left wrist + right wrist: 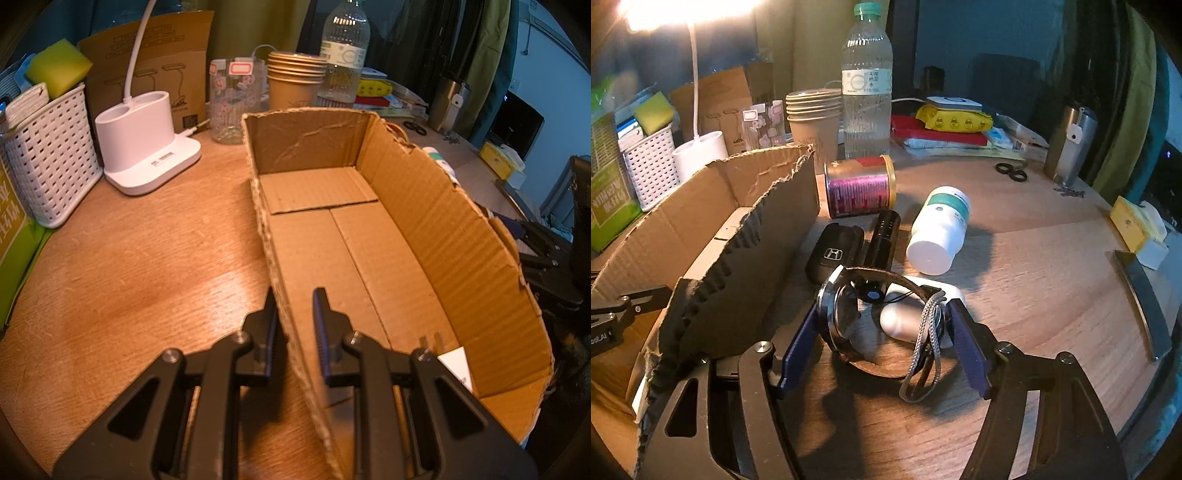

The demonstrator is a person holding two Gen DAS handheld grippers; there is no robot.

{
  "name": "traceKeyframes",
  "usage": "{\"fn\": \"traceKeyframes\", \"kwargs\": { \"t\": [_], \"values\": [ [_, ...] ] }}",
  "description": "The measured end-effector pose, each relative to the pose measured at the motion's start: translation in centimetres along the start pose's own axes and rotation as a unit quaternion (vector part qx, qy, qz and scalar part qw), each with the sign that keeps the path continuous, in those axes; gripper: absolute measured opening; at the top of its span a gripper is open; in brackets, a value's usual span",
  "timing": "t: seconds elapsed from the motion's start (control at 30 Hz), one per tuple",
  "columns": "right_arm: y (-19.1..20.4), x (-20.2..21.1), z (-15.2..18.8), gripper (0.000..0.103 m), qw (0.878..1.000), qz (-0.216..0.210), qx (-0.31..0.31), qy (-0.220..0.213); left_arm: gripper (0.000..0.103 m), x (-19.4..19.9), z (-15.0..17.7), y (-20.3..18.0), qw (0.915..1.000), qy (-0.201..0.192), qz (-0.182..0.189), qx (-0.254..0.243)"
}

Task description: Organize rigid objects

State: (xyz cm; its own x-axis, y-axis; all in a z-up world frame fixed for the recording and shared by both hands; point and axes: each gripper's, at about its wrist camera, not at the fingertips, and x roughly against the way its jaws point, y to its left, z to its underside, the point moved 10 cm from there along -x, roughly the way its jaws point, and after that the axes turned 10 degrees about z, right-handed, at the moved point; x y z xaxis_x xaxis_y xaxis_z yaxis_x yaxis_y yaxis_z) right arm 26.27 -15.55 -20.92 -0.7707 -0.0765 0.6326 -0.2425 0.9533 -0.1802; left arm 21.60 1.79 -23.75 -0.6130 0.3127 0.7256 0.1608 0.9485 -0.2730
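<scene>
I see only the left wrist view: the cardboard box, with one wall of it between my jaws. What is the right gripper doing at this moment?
Observer: The right gripper has a wristwatch between its jaws, just outside the right wall of the cardboard box. The pads seem to touch the watch on both sides.
Operator: Is anything under the watch?
Observer: Yes, a white rounded case lies on the table directly below it.
Operator: What else waits behind that wall?
Observer: A black car key and a black cylinder lie side by side, just beyond the watch.
</scene>
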Motion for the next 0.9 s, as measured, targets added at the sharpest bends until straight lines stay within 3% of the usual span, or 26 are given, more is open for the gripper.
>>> {"fn": "traceKeyframes", "kwargs": {
  "t": [0.63,0.9],
  "values": [
    [0.3,7.3,-3.0,0.072,0.997,-0.006,-0.006,-0.078,0.019,0.0,0.0,0.0,1.0,0.0,0.0,0.0],
    [0.7,7.2,-2.9,0.071,0.997,-0.024,-0.013,-0.074,0.019,0.0,0.0,0.0,1.0,0.0,0.0,0.0]
  ]
}}
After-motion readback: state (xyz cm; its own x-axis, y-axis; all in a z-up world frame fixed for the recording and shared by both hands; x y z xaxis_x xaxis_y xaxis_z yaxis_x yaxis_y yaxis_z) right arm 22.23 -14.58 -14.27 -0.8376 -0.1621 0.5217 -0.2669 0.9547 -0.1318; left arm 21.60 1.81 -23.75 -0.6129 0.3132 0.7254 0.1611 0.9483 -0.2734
